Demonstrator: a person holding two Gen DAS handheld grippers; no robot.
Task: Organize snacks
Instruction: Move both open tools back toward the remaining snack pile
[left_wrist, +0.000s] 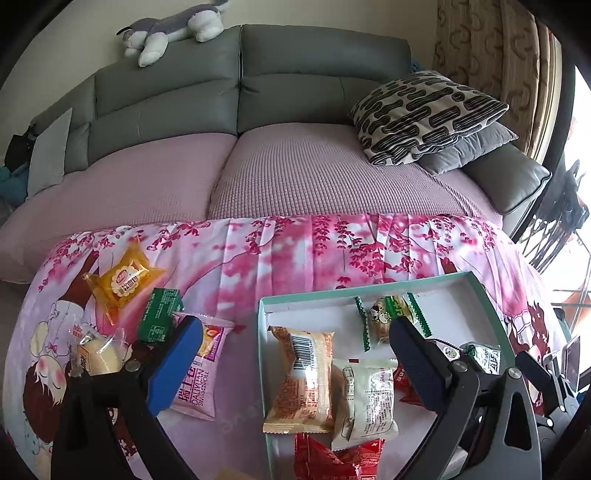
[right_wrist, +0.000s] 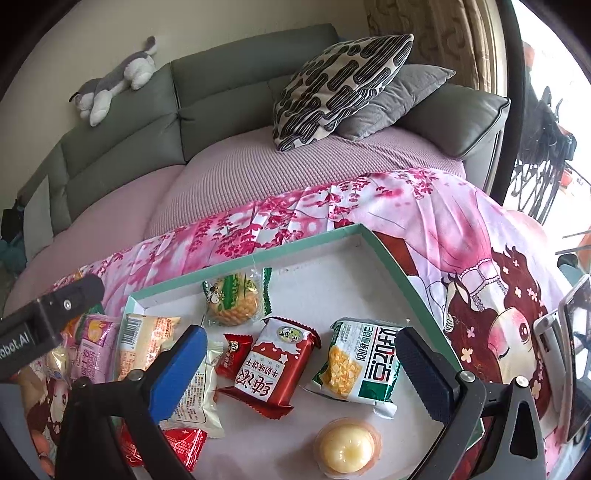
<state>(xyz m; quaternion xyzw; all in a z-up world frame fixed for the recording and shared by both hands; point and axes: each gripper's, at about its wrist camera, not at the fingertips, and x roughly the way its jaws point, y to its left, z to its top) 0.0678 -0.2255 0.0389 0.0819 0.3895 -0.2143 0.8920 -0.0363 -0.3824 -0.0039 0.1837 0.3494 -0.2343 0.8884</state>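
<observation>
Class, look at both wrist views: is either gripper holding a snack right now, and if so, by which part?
Nothing is held. The left gripper and the right gripper both stand wide open above the snacks in the box, with no packet pressed between their pads.

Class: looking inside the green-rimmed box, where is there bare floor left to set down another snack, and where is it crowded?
Free: the box's far right corner, beyond the round biscuit and the green-and-white packet. Crowded: the near left, where the red packet and pale wrappers overlap.
</observation>
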